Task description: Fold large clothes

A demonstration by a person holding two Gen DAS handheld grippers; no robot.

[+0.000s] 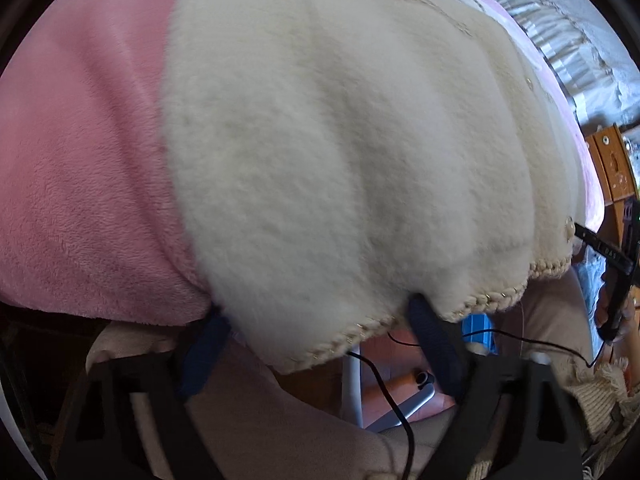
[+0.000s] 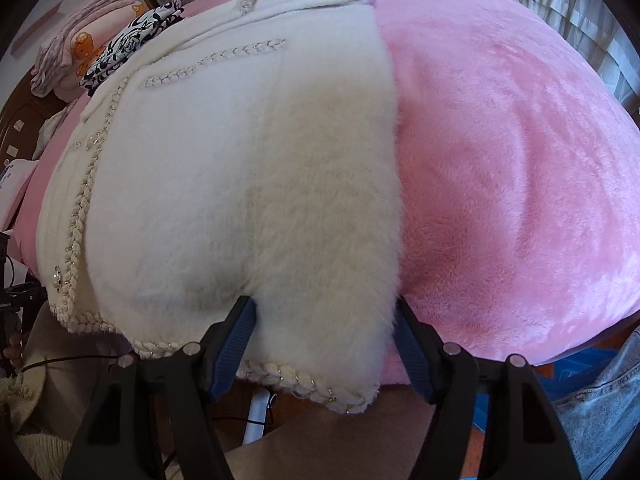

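Note:
A fluffy white jacket [image 1: 340, 152] with braided beige trim and pearl buttons lies flat on a pink plush bed cover [image 1: 80, 160]. Its hem hangs over the bed's near edge. My left gripper [image 1: 320, 320] is open, its blue fingers [image 1: 434, 340] straddling the hem at the jacket's left corner. In the right wrist view the jacket [image 2: 240, 180] fills the left half, a folded sleeve across its top. My right gripper [image 2: 324, 328] is open, its fingers [image 2: 236, 344] on either side of the hem at the right corner.
A pile of folded clothes [image 2: 100, 40] lies at the bed's far left. The pink cover [image 2: 520, 160] spreads bare to the right. A white frilled curtain [image 1: 560, 20] hangs beyond the bed. Black cables [image 1: 384, 392] run below the left gripper.

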